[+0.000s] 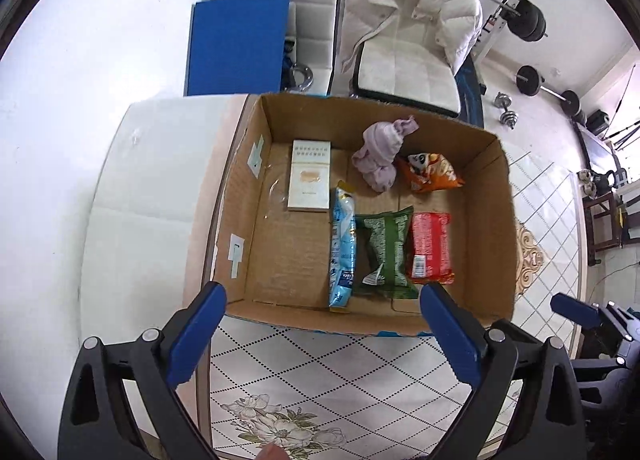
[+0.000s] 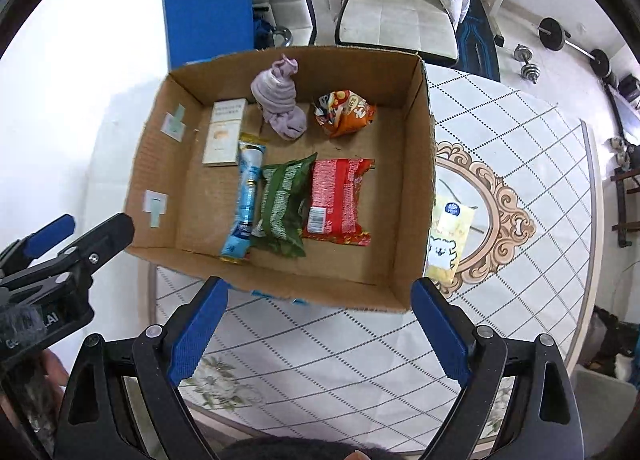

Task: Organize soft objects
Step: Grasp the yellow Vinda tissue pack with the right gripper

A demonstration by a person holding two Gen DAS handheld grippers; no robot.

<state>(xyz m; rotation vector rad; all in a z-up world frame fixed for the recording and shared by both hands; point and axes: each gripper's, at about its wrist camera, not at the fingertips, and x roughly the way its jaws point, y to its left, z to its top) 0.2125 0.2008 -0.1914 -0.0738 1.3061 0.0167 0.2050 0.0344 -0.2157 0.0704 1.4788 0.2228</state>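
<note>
An open cardboard box (image 1: pixel 492 228) (image 2: pixel 416 180) stands on the patterned table. Inside lie a lilac rolled cloth (image 1: pixel 380 156) (image 2: pixel 280 100), an orange snack bag (image 1: pixel 434 172) (image 2: pixel 346 112), a white flat box (image 1: pixel 310 180) (image 2: pixel 224 132), a light blue pouch (image 1: pixel 342 252) (image 2: pixel 246 200), a green packet (image 1: pixel 386 252) (image 2: pixel 282 204) and a red packet (image 1: pixel 430 248) (image 2: pixel 338 200). A yellow tissue pack (image 2: pixel 446 238) lies on the table right of the box. My left gripper (image 1: pixel 324 336) is open and empty at the box's near edge. My right gripper (image 2: pixel 320 332) is open and empty, also before the near edge.
Behind the table stand a chair with a white puffer jacket (image 1: pixel 408 12), a second white chair (image 1: pixel 296 8) and a blue board (image 1: pixel 236 48). Barbells and dumbbells (image 1: pixel 508 108) lie on the floor at the right. The other gripper shows at each view's side (image 2: pixel 56 256).
</note>
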